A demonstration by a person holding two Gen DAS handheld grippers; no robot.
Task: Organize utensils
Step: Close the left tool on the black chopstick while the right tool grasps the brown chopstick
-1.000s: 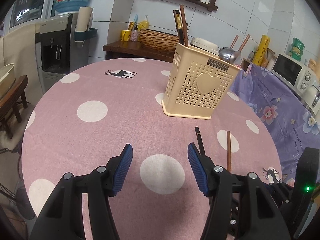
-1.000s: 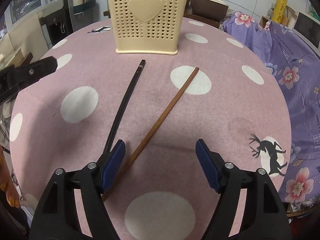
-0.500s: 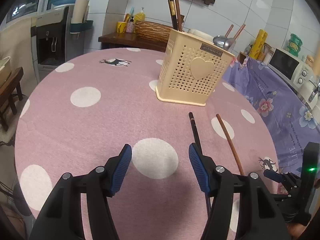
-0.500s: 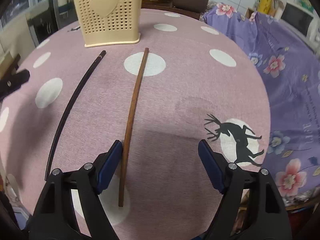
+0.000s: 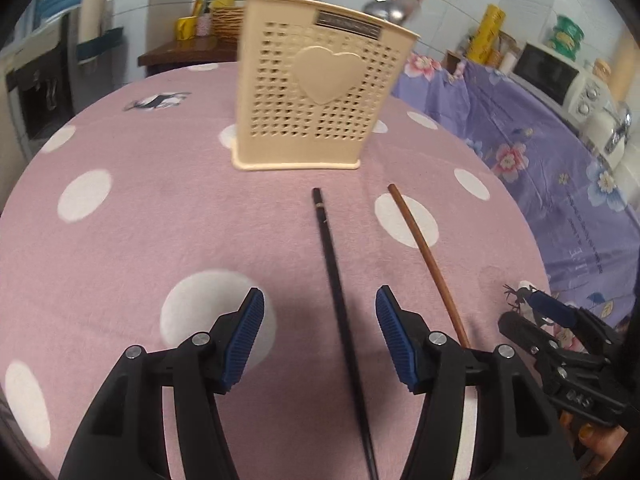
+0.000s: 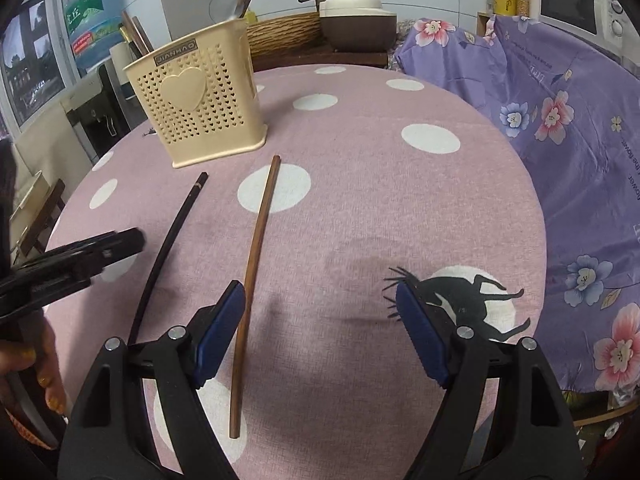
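Observation:
A black chopstick (image 5: 340,300) and a brown chopstick (image 5: 428,256) lie on the pink dotted tablecloth (image 5: 140,220). Behind them stands a cream perforated utensil holder (image 5: 316,92) with chopsticks and ladles in it. My left gripper (image 5: 320,332) is open, and the black chopstick runs between its fingers. My right gripper (image 6: 320,328) is open; the brown chopstick (image 6: 256,264) lies just inside its left finger (image 6: 220,328). The black chopstick (image 6: 168,248) and holder (image 6: 196,100) also show in the right wrist view. The right gripper (image 5: 560,332) shows at the left view's right edge.
A purple flowered cloth (image 6: 580,120) covers furniture to the right of the table. A microwave (image 5: 560,76) stands beyond it. A water dispenser (image 5: 36,80) and a wooden side table with a wicker basket (image 6: 288,32) are behind. The table's round edge is near on the right.
My left gripper has moved right and forward, so the black chopstick now lies between its fingers. My right gripper has swung right; the brown chopstick sits by its left finger.

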